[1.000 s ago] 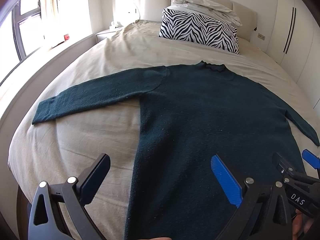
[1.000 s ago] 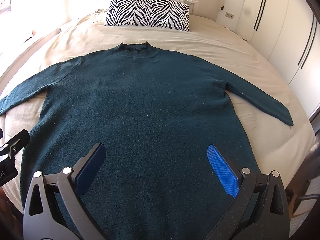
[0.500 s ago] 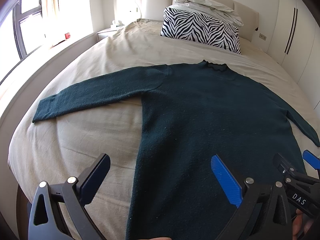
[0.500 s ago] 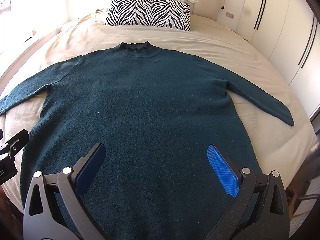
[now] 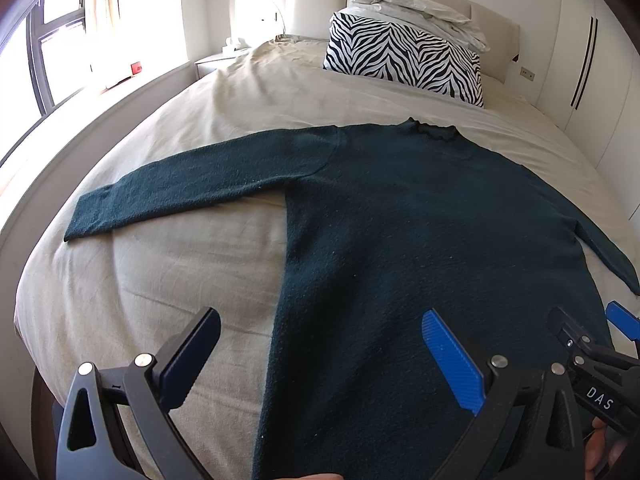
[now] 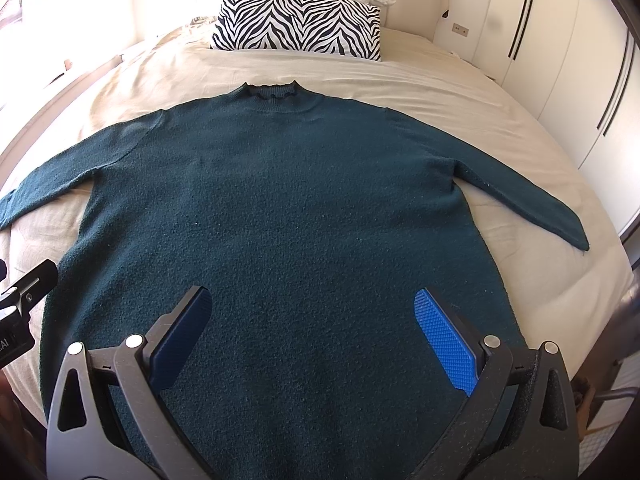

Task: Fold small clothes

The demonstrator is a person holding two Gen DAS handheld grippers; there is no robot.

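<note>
A dark teal sweater (image 5: pixel 420 220) lies flat on the bed, front up, both sleeves spread out, collar toward the headboard; it also shows in the right wrist view (image 6: pixel 280 208). My left gripper (image 5: pixel 320 344) is open and empty, held above the sweater's lower left edge. My right gripper (image 6: pixel 312 320) is open and empty, held above the sweater's lower middle. The right gripper's tip shows at the right of the left wrist view (image 5: pixel 580 340). The hem is hidden below both views.
The beige bed sheet (image 5: pixel 160 280) lies under the sweater. A zebra-striped pillow (image 6: pixel 296 20) with crumpled bedding (image 5: pixel 420 4) on it stands at the headboard. A window (image 5: pixel 48 52) is on the left, white wardrobe doors (image 6: pixel 560 60) on the right.
The left wrist view has shifted slightly: the sweater and bed sit a little farther right and up. The right wrist view is unchanged. Both grippers stay open.
</note>
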